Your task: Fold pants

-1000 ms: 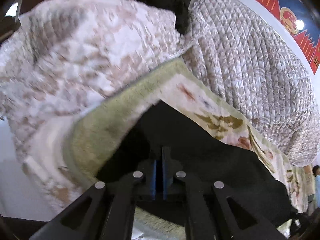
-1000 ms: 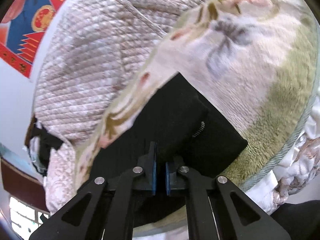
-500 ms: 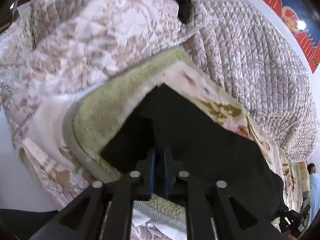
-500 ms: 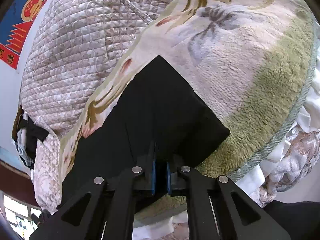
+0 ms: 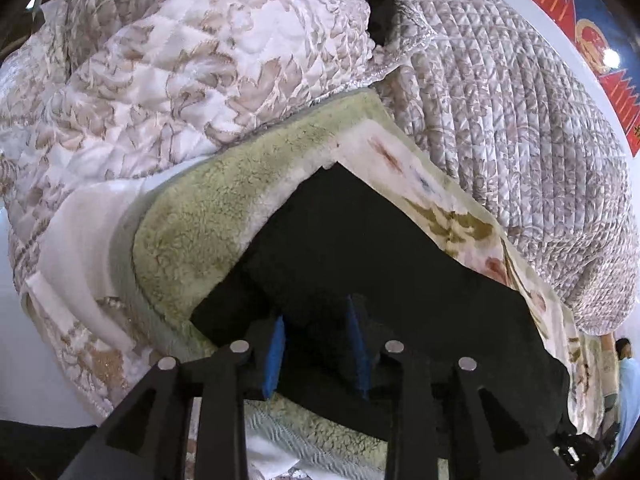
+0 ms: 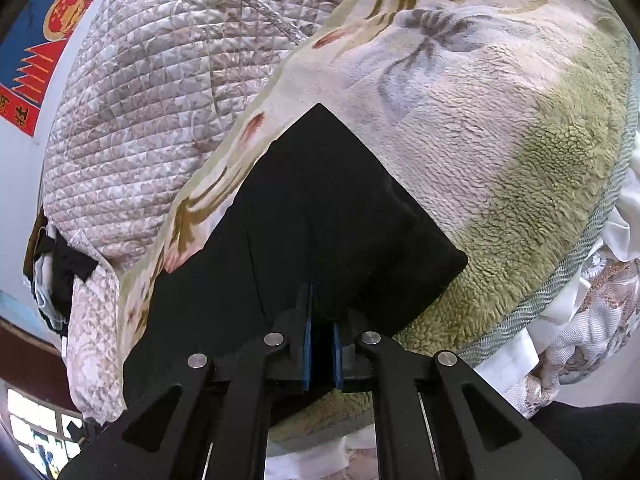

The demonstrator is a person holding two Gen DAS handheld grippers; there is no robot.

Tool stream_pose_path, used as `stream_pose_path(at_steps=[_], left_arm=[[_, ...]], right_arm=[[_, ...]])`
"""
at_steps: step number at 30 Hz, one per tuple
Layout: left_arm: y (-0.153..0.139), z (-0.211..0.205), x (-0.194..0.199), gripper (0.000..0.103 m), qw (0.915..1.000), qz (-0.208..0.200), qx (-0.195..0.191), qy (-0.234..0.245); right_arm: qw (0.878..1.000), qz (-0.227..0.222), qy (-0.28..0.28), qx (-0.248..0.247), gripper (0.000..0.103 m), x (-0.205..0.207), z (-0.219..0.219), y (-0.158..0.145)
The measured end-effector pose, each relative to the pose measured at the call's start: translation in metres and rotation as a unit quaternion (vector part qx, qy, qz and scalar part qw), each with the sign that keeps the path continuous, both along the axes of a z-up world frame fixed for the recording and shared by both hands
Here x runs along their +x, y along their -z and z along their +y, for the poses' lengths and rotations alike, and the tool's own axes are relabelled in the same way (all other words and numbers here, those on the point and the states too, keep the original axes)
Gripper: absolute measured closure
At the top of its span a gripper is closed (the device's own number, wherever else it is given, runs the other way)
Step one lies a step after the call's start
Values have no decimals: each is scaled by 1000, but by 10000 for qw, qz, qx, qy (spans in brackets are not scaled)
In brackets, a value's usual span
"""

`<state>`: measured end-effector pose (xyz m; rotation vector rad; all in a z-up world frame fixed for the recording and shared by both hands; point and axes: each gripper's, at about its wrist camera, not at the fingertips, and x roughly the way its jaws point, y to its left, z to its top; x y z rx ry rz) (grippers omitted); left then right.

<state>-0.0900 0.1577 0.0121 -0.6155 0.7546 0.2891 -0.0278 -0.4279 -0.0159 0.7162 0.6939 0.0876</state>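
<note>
Black pants (image 5: 360, 256) lie folded flat on a fleecy floral blanket with a green border (image 5: 208, 224). They also show in the right wrist view (image 6: 320, 208). My left gripper (image 5: 318, 340) is open, its blue pads apart over the near edge of the pants. My right gripper (image 6: 320, 344) is nearly shut, its blue pads a small gap apart on the near edge of the pants; whether cloth is pinched between them is hidden.
A quilted beige bedspread (image 5: 500, 120) is heaped behind the blanket. It shows in the right wrist view too (image 6: 160, 100). A dark garment (image 5: 380, 4) lies on top of the heap. A red and blue wall poster (image 5: 580, 20) hangs behind. White sheets (image 6: 580, 300) hang at the bed edge.
The left gripper has opened and let go of the pants. Both grippers have drawn back, so more of the pants lies flat in view.
</note>
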Motion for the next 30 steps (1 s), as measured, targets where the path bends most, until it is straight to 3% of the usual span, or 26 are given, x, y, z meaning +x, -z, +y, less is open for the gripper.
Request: stream_pose_path(at_steps=[1, 2, 5, 10, 12, 15, 19, 21, 25, 26, 28, 30], left_arm=[[0, -1, 1, 91, 9999, 29, 106, -16], [0, -1, 3, 99, 9997, 102, 201, -31], [-8, 3, -4, 99, 9998, 29, 187, -115], [-31, -5, -21, 99, 9986, -138, 518, -20], [-20, -4, -17, 99, 9980, 117, 615, -18], [1, 2, -12, 99, 9980, 511, 372, -27], [-10, -1, -13, 94, 9965, 500, 660, -107], [-18, 3, -15, 94, 9955, 455, 790, -269], [-38, 0, -13, 92, 9925, 300, 1131, -355], [-42, -3, -9, 89, 9926, 243, 1155, -273], [-50, -14, 0, 75, 9925, 93, 1216, -82], [-56, -31, 16, 66, 9918, -29, 1254, 261]], right_arm=[[10000, 0, -2, -4, 95, 0, 0, 0], [10000, -2, -6, -26, 95, 0, 0, 0], [9999, -20, -1, -162, 96, -1, 2, -3], [9996, -277, -15, -77, 98, -13, -1, -22], [9995, -191, -35, -229, 98, -12, 1, -22], [9994, 232, 0, -254, 98, -1, 0, -5], [9989, 197, 8, -426, 96, -5, 2, -9], [9985, 134, 131, -513, 86, -13, -1, -17], [9885, -263, 793, -1258, 83, -36, -3, -45], [9862, -375, 792, -1407, 83, -36, 0, -51], [9834, -506, 610, -1629, 83, -30, 8, -59], [9804, -616, 146, -1864, 83, -15, 25, -63]])
